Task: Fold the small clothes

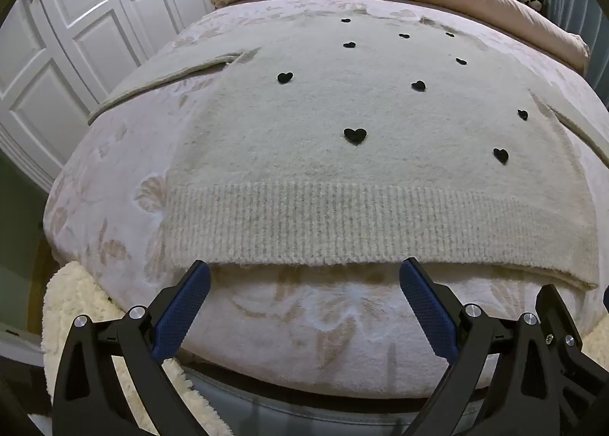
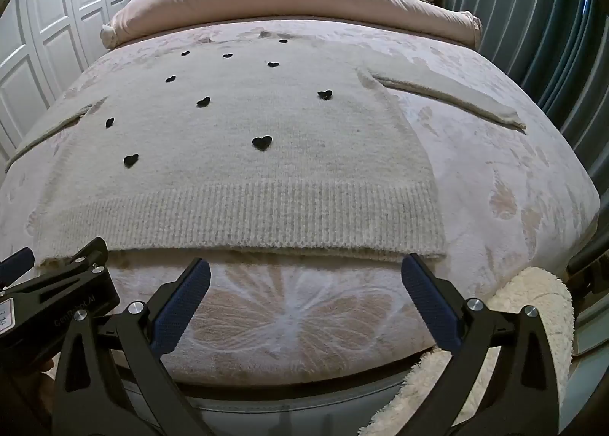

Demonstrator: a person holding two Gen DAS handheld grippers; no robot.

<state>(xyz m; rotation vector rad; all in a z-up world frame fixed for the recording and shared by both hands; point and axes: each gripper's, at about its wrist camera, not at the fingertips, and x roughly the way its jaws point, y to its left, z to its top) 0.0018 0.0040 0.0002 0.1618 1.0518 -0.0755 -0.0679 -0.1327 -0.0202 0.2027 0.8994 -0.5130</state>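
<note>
Cream knitted sweater with black hearts point(image 1: 342, 105) lying flat on floral pink bed point(image 1: 304, 322). Left tool point(image 1: 304, 276) and right tool point(image 2: 306, 274) hovering at ribbed hem point(image 2: 266, 211), jaws fully spread, gripping nothing.

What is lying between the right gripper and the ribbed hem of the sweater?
Only bare bedspread with a pale floral pattern. In the right wrist view, the open right gripper sits just short of the sweater hem, nothing between.
</note>
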